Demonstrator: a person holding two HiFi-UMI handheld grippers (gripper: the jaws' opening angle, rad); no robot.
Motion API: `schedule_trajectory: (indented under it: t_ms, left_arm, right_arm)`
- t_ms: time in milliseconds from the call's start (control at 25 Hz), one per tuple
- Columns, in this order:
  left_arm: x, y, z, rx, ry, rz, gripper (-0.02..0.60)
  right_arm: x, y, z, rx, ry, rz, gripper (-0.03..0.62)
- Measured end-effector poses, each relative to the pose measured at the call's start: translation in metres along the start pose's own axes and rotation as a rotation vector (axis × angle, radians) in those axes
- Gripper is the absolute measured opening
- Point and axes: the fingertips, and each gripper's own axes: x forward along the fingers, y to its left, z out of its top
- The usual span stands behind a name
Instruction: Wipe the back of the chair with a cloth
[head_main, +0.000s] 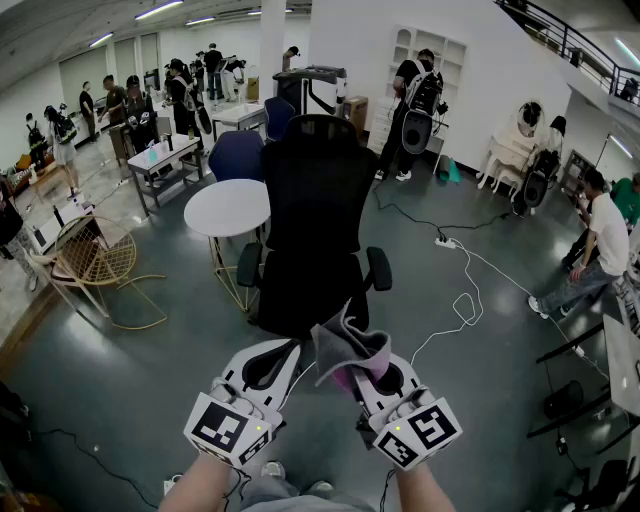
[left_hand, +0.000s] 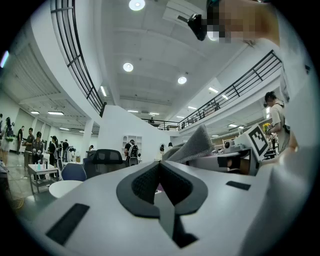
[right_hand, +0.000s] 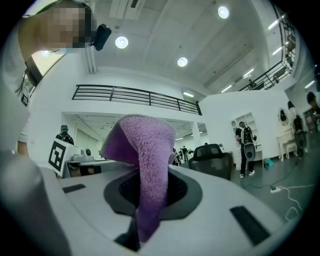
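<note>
Overhead, round ceiling lights (left_hand: 128, 67) and a railed mezzanine (head_main: 572, 42); below, a glossy grey floor (head_main: 140, 385) in a wide white-walled hall. The chair (head_main: 318, 200), black, tall-backed, with curved armrests, stood upright mid-floor ahead of me; its base was hidden behind my grippers. A round white table (head_main: 228, 207) sat just beside it to the left, and a white cable (head_main: 466, 300) snaked across the floor at right. My right gripper (head_main: 362, 366) pinched the cloth (head_main: 350, 345), fleecy, purple one face and grey the other, its folds flopped up over the jaws, apart from the chair. My left gripper (head_main: 288, 348) had its jaws pressed together on nothing, dark textured pads (left_hand: 145, 182) meeting. People at the floor's far edge were too small to detail.
</note>
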Motion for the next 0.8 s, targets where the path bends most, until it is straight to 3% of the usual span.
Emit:
schedule_trajectory:
  t_ms: [800]
  left_arm:
    - [-0.011,0.051,-0.005,0.017,0.006,-0.022,0.011]
  right_arm:
    - [0.051,0.026,-0.014,-0.001,0.048,0.014,0.054]
